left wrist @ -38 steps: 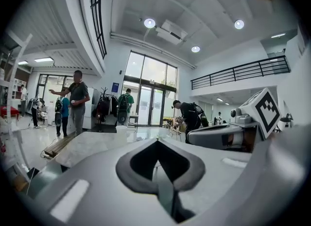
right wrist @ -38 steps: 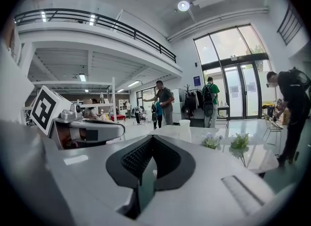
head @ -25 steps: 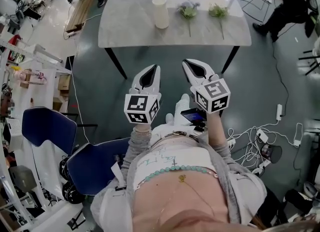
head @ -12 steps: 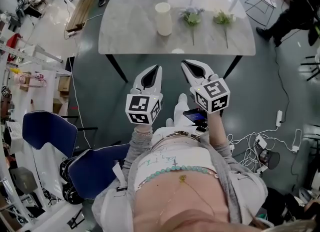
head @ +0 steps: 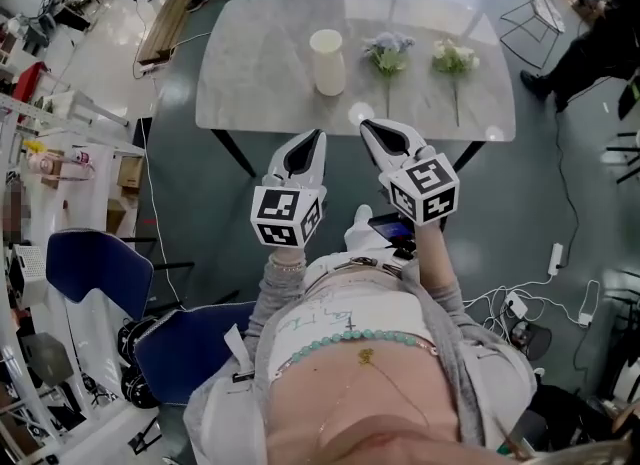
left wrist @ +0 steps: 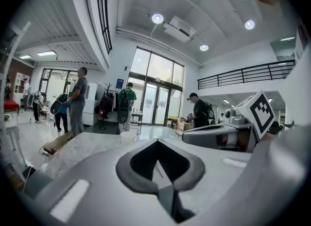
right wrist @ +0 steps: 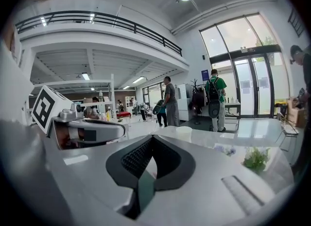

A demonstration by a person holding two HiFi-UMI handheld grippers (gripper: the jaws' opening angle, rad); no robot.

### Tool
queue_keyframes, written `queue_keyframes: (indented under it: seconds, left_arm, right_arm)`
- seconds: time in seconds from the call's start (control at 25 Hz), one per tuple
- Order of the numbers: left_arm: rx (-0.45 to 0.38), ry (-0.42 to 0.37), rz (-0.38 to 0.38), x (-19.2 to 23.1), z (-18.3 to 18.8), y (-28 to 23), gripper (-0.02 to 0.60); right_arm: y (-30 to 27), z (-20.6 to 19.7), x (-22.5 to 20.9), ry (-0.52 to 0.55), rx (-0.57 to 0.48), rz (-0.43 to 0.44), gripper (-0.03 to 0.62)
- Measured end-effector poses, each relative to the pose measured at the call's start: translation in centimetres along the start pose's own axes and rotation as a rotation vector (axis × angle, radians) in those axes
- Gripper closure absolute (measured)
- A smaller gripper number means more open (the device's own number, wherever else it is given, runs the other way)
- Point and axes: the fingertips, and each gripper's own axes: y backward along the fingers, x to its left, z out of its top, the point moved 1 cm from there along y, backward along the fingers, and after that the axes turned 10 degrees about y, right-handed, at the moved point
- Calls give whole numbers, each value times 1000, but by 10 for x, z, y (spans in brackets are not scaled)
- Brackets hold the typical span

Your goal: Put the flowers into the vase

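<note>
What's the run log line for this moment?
left gripper: shut, empty | right gripper: shut, empty | purple flower, white flower: on table | vase: upright, left of both

We see a cream vase on a pale grey, marble-veined table. The lilac flower and the white flower both have green leaves. Our left gripper and right gripper are white with black pads and black-and-white square-patterned cubes. The chair is blue.

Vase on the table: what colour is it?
Plain cream-white vase, no pattern; it shows best in the head view.
</note>
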Motion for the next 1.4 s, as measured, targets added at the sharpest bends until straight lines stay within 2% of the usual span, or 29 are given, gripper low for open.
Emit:
queue_keyframes:
  seconds: [0.28,0.4,0.52,0.84,1.08,1.4]
  left_arm:
    - [-6,6,17,-3,13,-41,580]
    - [7,-17,31,-7,13,-54,580]
    - [13,-33,45,-11,9,-62,580]
    - [21,-5,66,-2,6,-74,580]
    - [32,2,54,12,9,-89,580]
    - [53,-20,-39,35,32,-135,580]
  right_arm:
    - [-13,4,-43,-6,-7,33,569]
    - [-15,3,-55,-1,-6,46,569]
    - [-17,1,-63,9,-3,64,569]
    - [-32,-5,-75,3,9,86,569]
    - [-44,-7,-89,-10,25,58,569]
    - [-69,-4,-129,-45,51,-55,569]
